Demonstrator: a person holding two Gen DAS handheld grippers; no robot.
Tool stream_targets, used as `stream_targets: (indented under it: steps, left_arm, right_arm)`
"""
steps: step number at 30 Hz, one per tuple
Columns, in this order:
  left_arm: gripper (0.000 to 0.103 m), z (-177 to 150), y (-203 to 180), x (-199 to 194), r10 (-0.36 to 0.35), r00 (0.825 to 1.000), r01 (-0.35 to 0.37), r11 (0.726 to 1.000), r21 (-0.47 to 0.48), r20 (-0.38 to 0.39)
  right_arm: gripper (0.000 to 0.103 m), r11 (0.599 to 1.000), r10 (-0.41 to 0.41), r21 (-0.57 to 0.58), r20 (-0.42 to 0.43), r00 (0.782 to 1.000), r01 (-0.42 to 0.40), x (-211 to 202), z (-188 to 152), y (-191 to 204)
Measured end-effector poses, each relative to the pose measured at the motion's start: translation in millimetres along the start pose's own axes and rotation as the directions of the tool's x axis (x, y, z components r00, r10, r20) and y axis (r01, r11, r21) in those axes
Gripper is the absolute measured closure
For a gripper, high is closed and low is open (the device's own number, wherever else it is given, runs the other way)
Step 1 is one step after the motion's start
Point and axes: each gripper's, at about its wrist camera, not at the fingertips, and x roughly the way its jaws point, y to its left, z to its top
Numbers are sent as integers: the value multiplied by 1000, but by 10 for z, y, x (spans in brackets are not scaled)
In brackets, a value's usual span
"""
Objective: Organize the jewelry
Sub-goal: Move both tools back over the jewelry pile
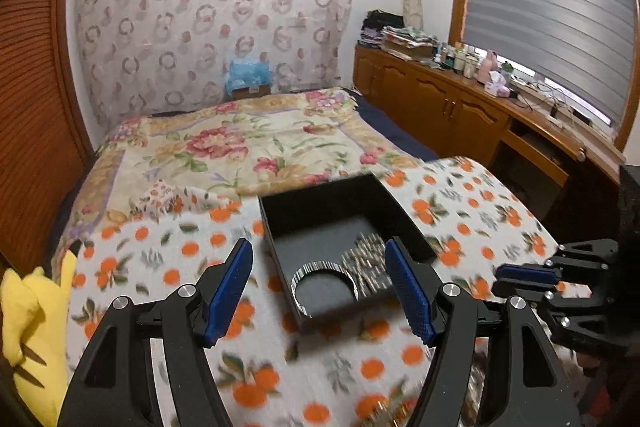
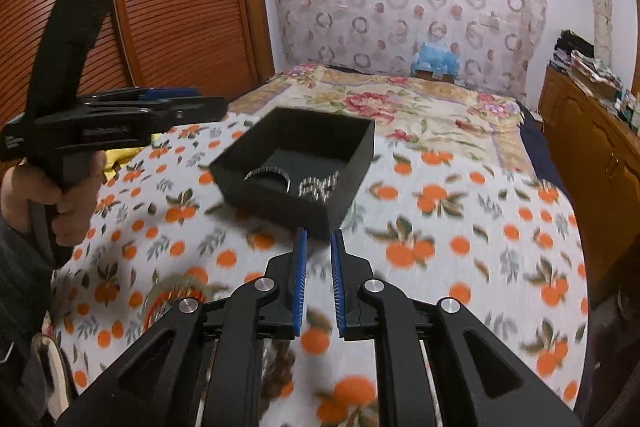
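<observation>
A black open box (image 1: 304, 205) (image 2: 352, 167) sits on an orange-print cloth. Inside lie a silver bangle (image 1: 308, 273) (image 2: 267, 174) and a heap of silver chain (image 1: 370, 261) (image 2: 320, 187). My left gripper (image 1: 320, 287) hangs open and empty just in front of the box, its blue pads either side of the box's near wall. My right gripper (image 2: 318, 277) is nearly shut with a narrow gap and holds nothing, just short of the box's near corner. It shows at the right of the left wrist view (image 1: 524, 273). More jewelry, blurred beads (image 2: 176, 297), lies near the cloth's front left.
The orange-print cloth (image 2: 460, 227) covers a raised surface beside a bed with a floral quilt (image 1: 240, 147). A yellow plush toy (image 1: 32, 327) lies at the left. A wooden cabinet (image 1: 460, 107) with clutter runs along the right. A slatted wooden door (image 2: 160, 7) stands at the left.
</observation>
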Motion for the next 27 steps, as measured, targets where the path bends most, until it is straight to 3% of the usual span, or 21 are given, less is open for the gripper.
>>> stream_targets:
  steps: [6,11,16,27]
  left_arm:
    - [37,-486,-25,-181,-3,998,1,1000,-19,-57]
    - [37,-834,1,-387,19,997,-21,1000,-23,-76]
    - [37,-1034,95,-566,17,997,-21,999,-48,-79]
    - [37,-1276,233,-682,21,995,-29,996,-80,-96]
  right_arm:
    - [80,999,52,17,-12,999,-52,-122,-306,262]
    - [79,996,89,6,-17,996,-89,-215,-448,519]
    - [64,991,132,-11,-37,991,-132,-236,-525,773]
    - [63,983,123,-123,-111,986,-137,-25,-491,1118]
